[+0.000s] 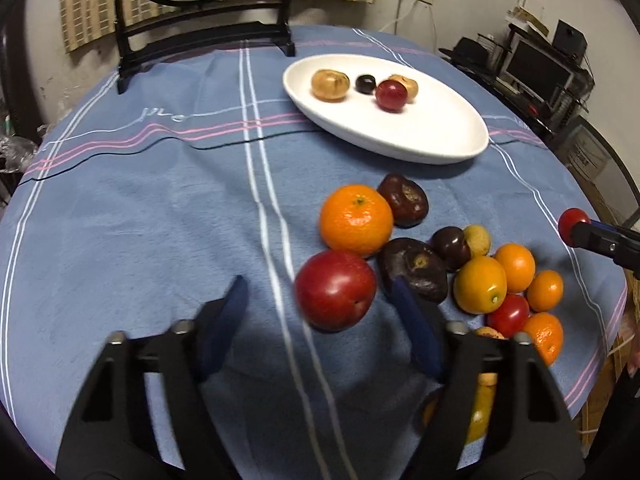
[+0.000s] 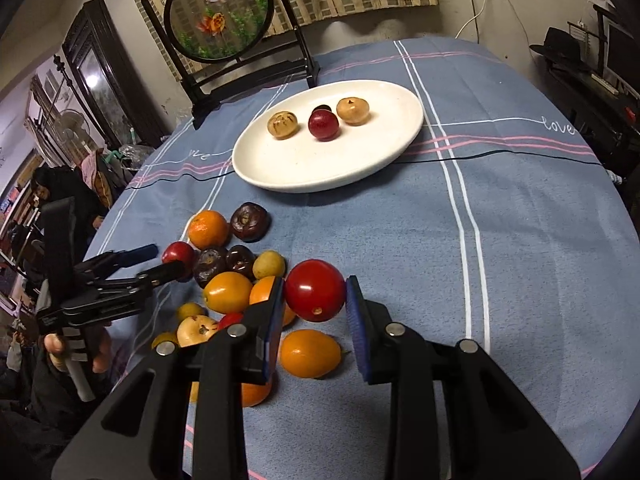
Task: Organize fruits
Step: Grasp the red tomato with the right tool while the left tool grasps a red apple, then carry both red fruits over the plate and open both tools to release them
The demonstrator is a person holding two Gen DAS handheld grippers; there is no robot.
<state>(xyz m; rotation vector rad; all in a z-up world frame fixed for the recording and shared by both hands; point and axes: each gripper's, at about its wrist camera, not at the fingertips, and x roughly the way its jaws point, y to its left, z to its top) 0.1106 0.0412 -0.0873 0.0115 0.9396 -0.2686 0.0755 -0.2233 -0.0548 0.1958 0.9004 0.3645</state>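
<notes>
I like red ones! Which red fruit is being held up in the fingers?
The small red fruit between the right gripper fingers; the other red ones lie on the cloth or plate.

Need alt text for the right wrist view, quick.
The right gripper holds a red fruit above a pile of mixed fruit on a blue cloth; beyond, a white plate holds four fruits.

Two wrist fisheyes, both low over one cloth-covered table (image 1: 140, 220)

Each looks forward past its own fingers, close to the fruit pile (image 1: 440, 256), toward the far wall; both share the white plate (image 2: 280, 168), upper centre of each frame; the right view shows the left gripper (image 2: 160, 260) at frame left.
</notes>
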